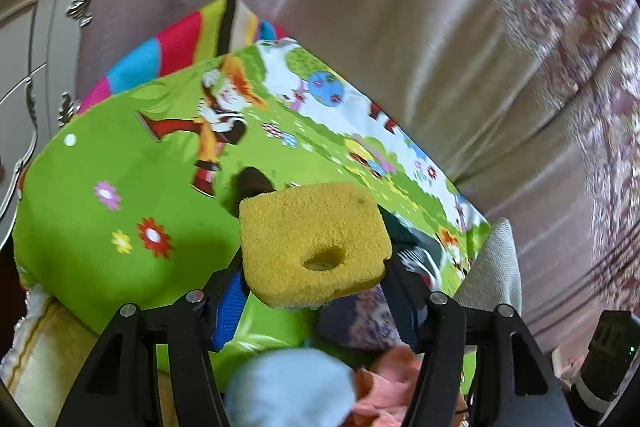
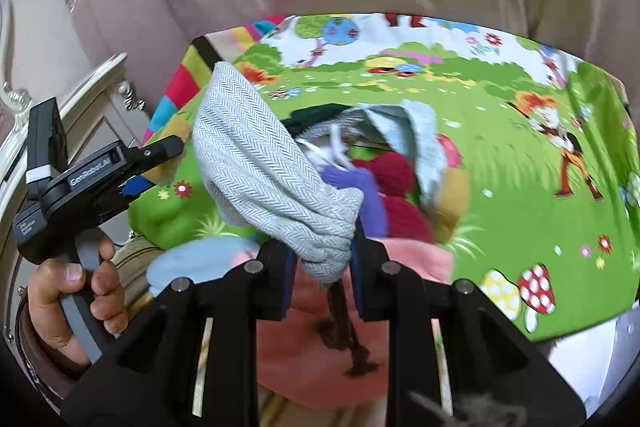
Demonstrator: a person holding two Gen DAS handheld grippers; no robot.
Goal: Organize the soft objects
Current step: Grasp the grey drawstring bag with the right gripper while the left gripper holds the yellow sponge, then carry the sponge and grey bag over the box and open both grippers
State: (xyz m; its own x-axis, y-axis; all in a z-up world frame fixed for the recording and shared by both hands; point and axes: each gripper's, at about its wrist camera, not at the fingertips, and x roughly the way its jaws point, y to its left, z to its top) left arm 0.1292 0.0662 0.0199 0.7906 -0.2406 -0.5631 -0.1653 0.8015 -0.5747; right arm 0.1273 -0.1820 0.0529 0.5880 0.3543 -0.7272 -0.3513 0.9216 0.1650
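The left claw [image 1: 316,291] grips a yellow sponge [image 1: 314,243] above a green blanket [image 1: 100,251]. The right claw [image 2: 324,259] pinches a bunched grey cloth [image 2: 256,163] over a pile of socks [image 2: 392,183] and a pink cloth [image 2: 296,339] nearer. A curtain [image 1: 380,7] hangs beyond.

Yellow sponge [image 1: 316,243] clamped in jaws — above green blanket [image 1: 120,195]

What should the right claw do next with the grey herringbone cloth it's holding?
Probably carry the grey herringbone cloth clear of the pile of soft things: the right claw pinches its bunched end, and the rest hangs over the pile.
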